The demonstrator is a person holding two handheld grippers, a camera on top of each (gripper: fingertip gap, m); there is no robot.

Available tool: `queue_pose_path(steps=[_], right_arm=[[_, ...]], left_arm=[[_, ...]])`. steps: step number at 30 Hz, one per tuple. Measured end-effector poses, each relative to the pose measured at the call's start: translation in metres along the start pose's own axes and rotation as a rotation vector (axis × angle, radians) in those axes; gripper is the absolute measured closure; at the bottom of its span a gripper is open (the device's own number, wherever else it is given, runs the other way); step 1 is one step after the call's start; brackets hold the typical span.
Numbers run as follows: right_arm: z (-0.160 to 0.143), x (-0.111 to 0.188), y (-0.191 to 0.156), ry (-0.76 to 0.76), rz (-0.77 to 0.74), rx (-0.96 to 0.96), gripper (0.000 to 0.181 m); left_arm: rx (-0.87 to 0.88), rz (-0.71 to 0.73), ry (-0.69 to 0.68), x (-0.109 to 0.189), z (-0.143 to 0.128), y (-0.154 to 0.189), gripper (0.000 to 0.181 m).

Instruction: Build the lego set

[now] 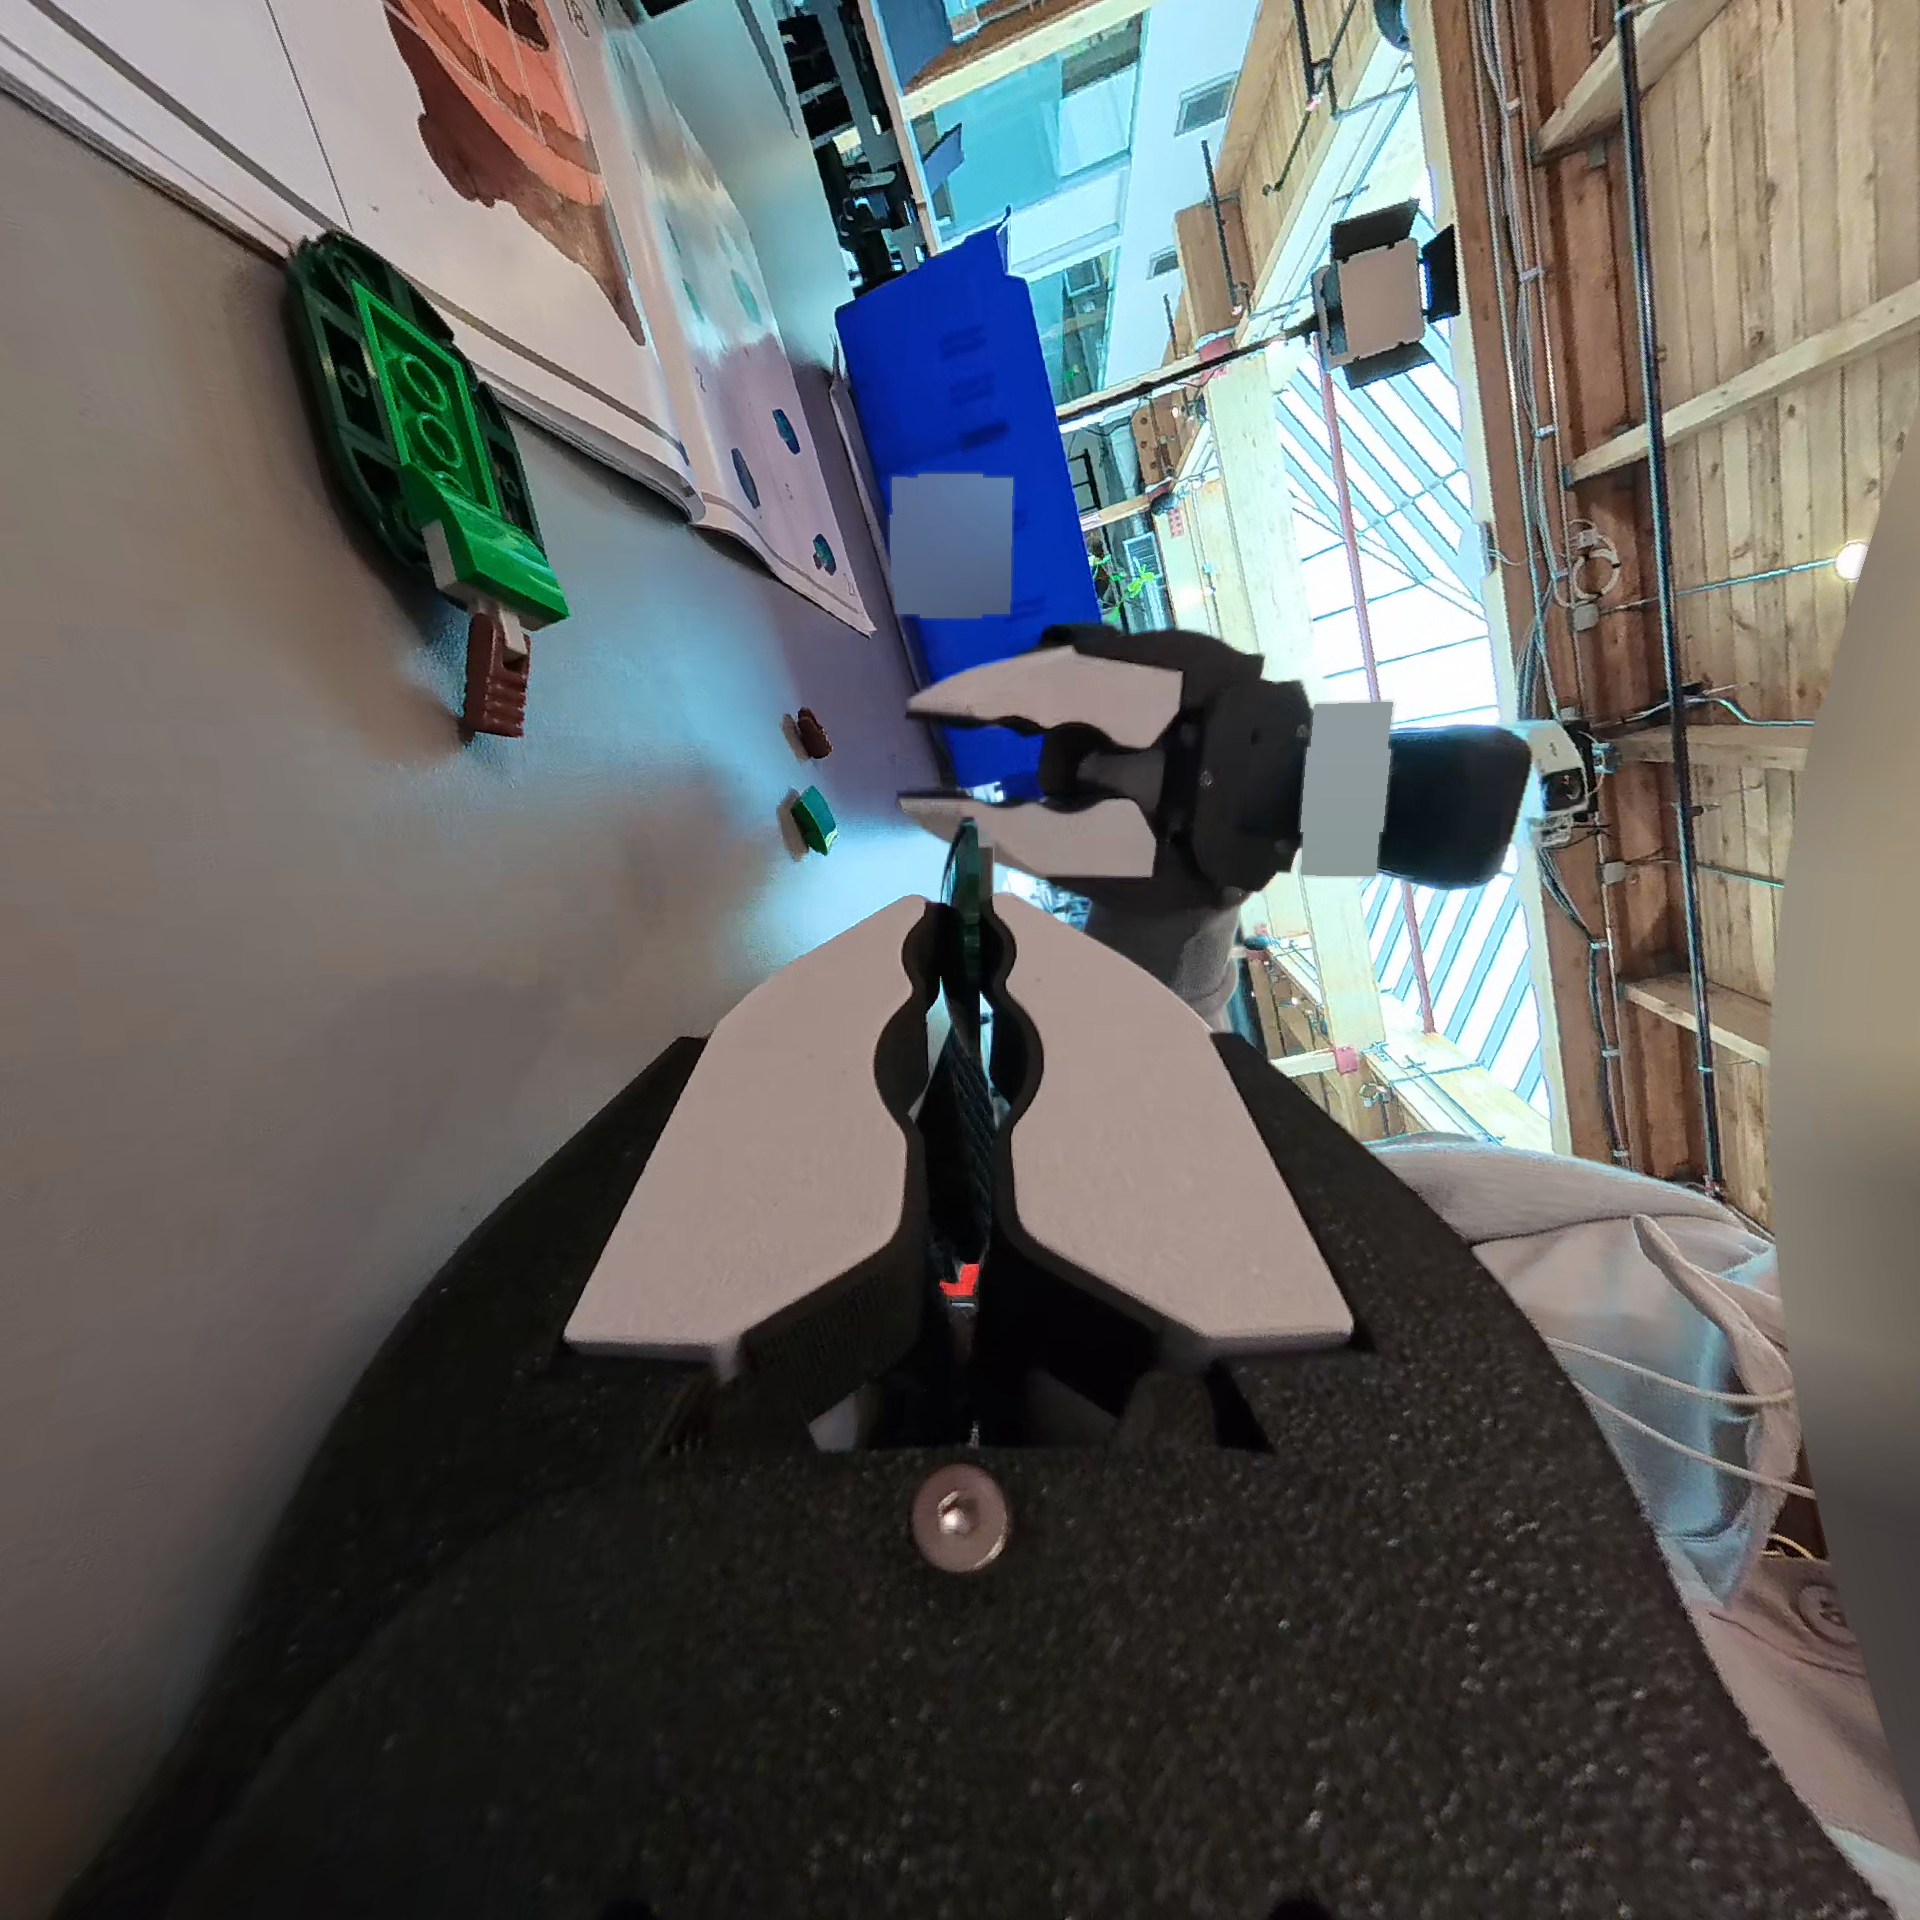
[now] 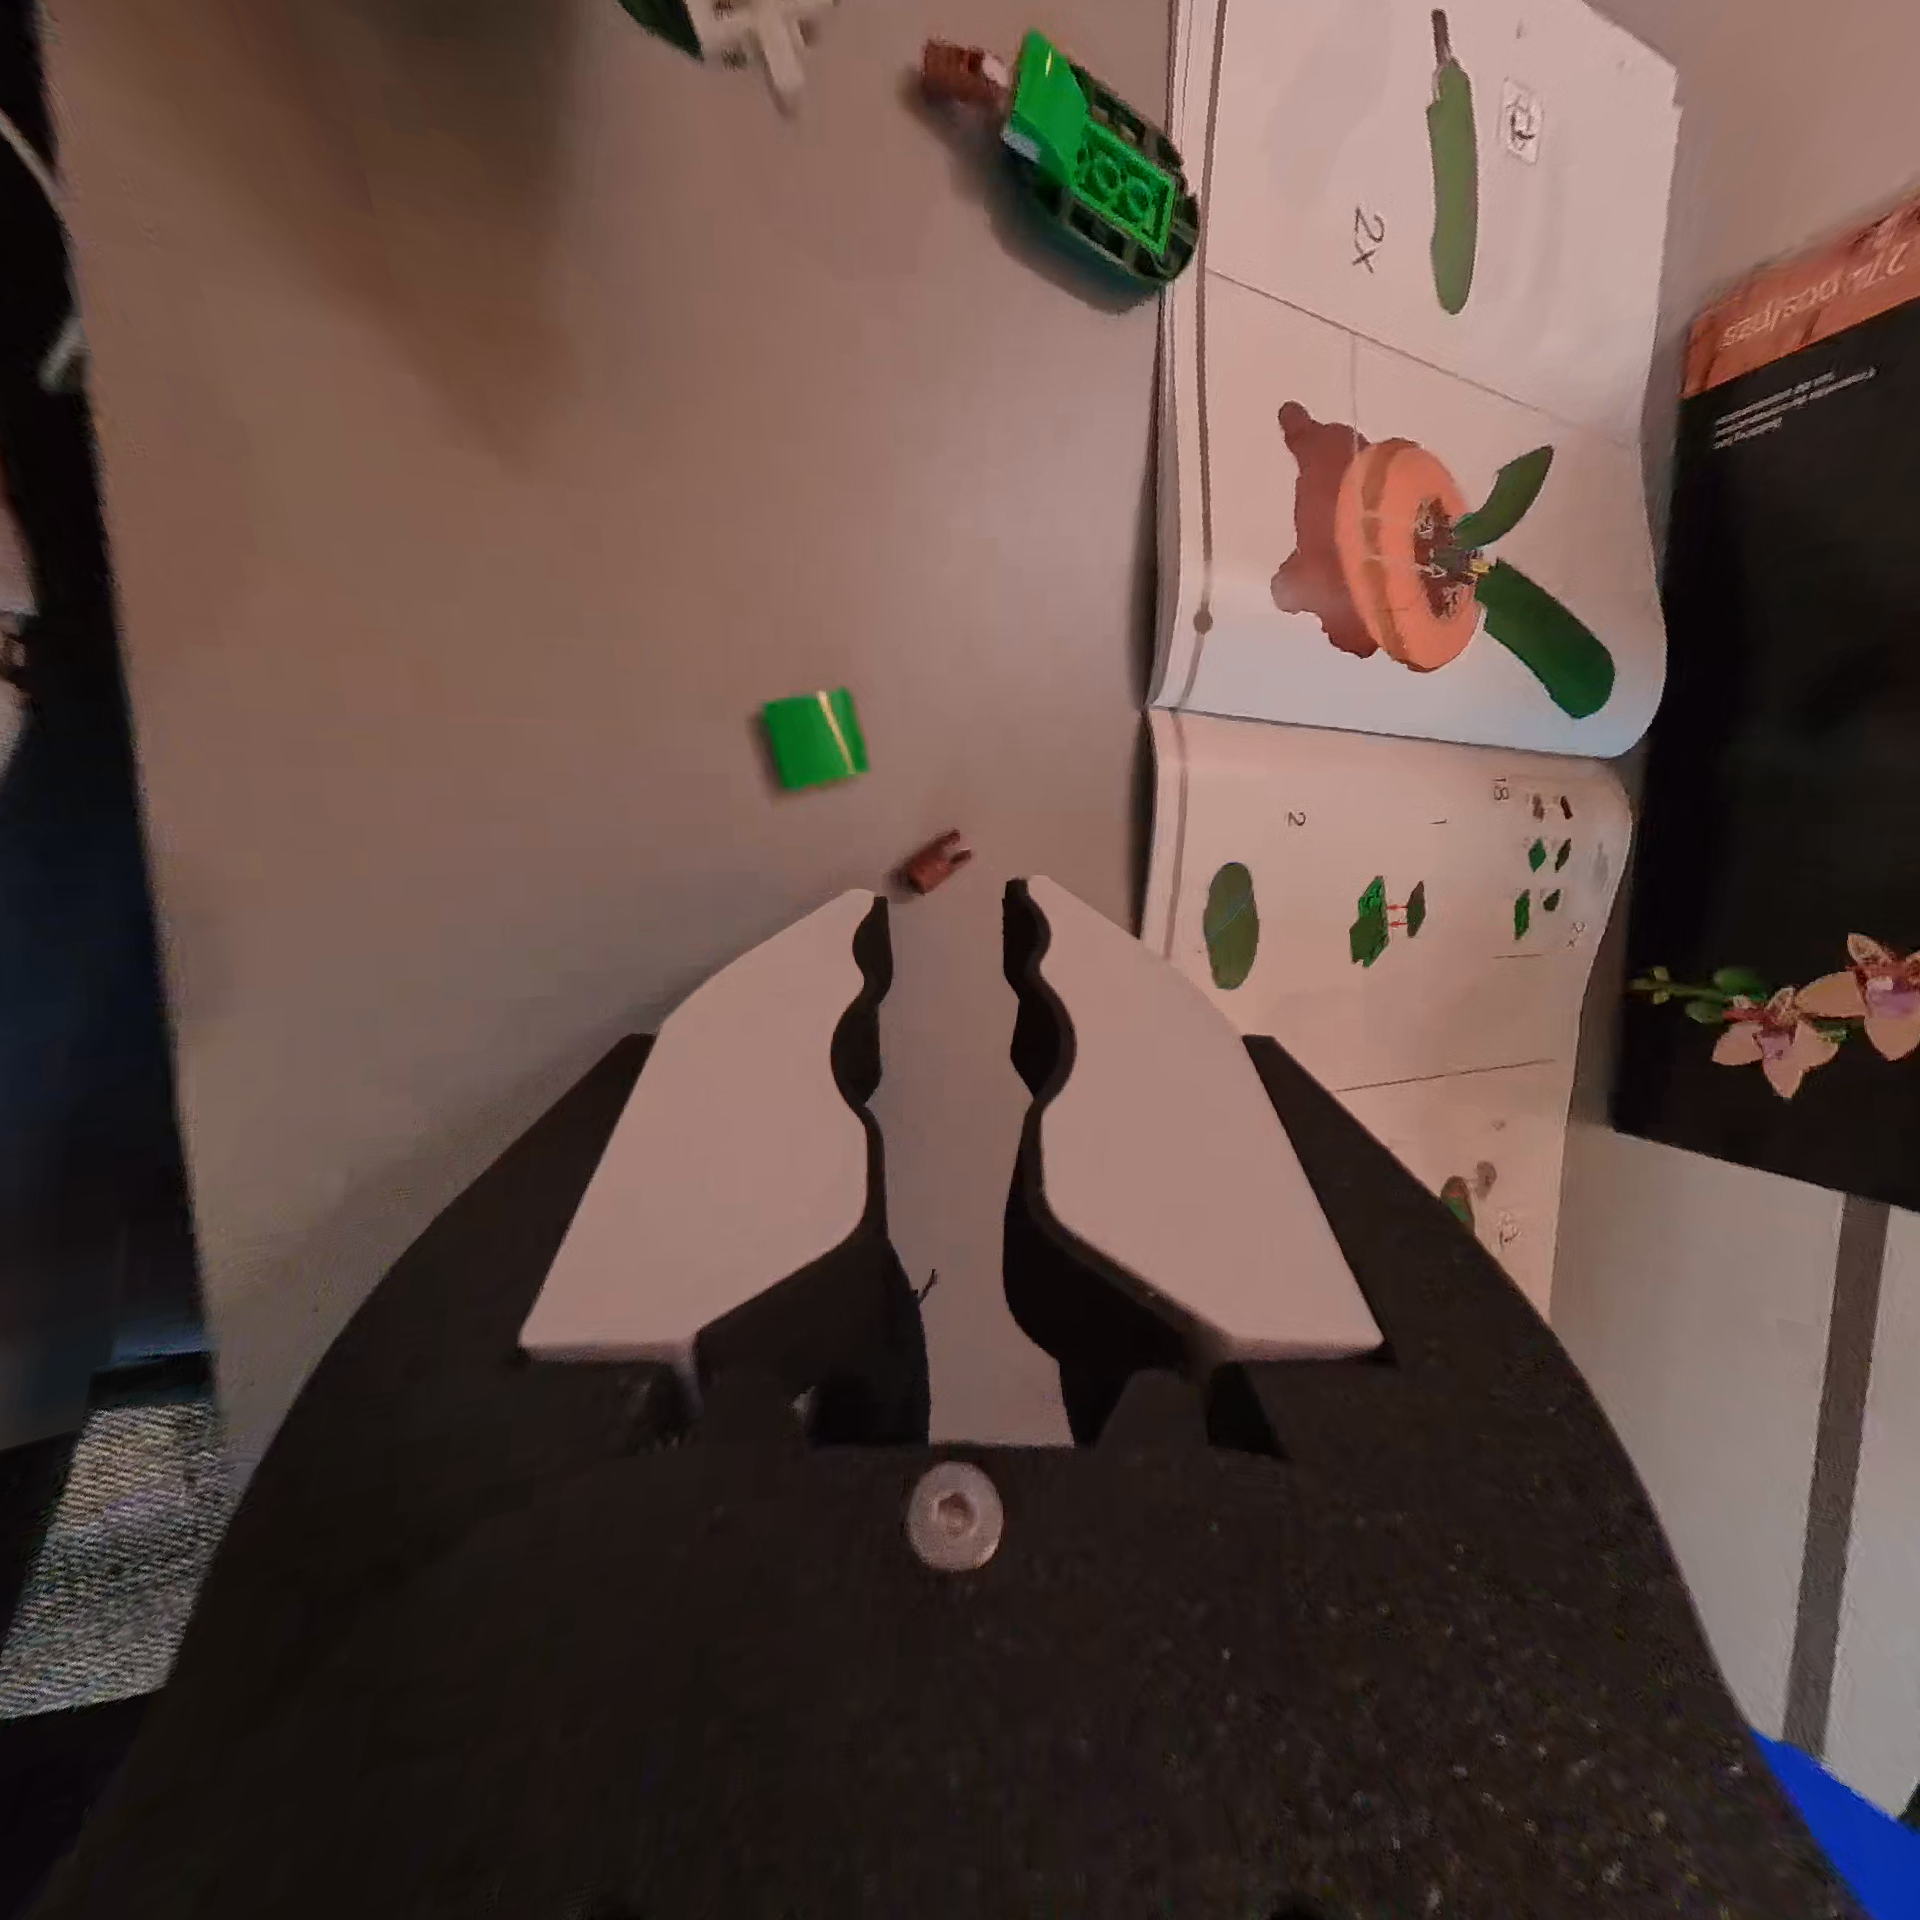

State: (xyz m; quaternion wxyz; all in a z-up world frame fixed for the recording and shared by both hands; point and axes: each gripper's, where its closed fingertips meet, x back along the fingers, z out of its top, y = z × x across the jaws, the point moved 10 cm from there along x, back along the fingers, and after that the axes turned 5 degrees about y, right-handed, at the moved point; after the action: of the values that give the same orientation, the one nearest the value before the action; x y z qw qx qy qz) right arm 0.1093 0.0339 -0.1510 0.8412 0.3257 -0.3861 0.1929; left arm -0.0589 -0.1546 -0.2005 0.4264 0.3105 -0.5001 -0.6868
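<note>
My left gripper (image 1: 961, 914) is shut on a thin dark green lego plate (image 1: 968, 878), seen edge-on and held above the grey table. My right gripper (image 2: 945, 899) is open and empty; it also shows in the left wrist view (image 1: 914, 758), just beyond the left tips. A small brown piece (image 2: 932, 862) lies on the table just past the right fingertips, with a bright green curved tile (image 2: 815, 740) to its left. A built green leaf assembly (image 2: 1101, 177) with a brown end piece lies farther off; it also shows in the left wrist view (image 1: 416, 436).
An open instruction booklet (image 2: 1403, 520) lies right of the pieces, with a black booklet or box (image 2: 1787, 727) beyond it. A blue bin (image 1: 966, 468) stands behind the right gripper. A white piece (image 2: 769, 42) lies at the far table edge. Tip to tip, the grippers are about 12 cm apart. From my right tips it is roughly 4 cm to the bright green curved tile (image 2: 815, 740); from my left, 10 cm.
</note>
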Motion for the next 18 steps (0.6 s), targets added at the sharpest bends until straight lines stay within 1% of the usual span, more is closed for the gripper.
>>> queue_pose_path(steps=[2, 5, 7, 9, 13, 18], right_arm=[[-0.003, -0.008, 0.002, 0.025, 0.031, 0.014, 0.163], [-0.007, -0.017, -0.001, 0.054, 0.017, 0.054, 0.164], [-0.009, -0.020, -0.004, 0.080, 0.016, 0.034, 0.165], [-0.009, -0.022, -0.007, 0.116, 0.011, 0.010, 0.166], [-0.003, -0.023, -0.016, 0.139, -0.013, -0.041, 0.165], [0.000, -0.020, -0.021, 0.169, -0.045, -0.057, 0.163]], left_arm=[[0.002, 0.004, 0.009, 0.000, 0.000, 0.000, 0.175], [0.009, 0.006, 0.016, 0.001, 0.001, -0.001, 0.176], [0.009, 0.012, 0.011, 0.000, 0.001, -0.001, 0.176], [0.009, 0.019, 0.004, -0.001, 0.000, -0.001, 0.175], [0.007, 0.027, 0.004, -0.001, 0.000, -0.001, 0.175], [0.009, 0.036, 0.007, -0.001, 0.000, -0.002, 0.176]])
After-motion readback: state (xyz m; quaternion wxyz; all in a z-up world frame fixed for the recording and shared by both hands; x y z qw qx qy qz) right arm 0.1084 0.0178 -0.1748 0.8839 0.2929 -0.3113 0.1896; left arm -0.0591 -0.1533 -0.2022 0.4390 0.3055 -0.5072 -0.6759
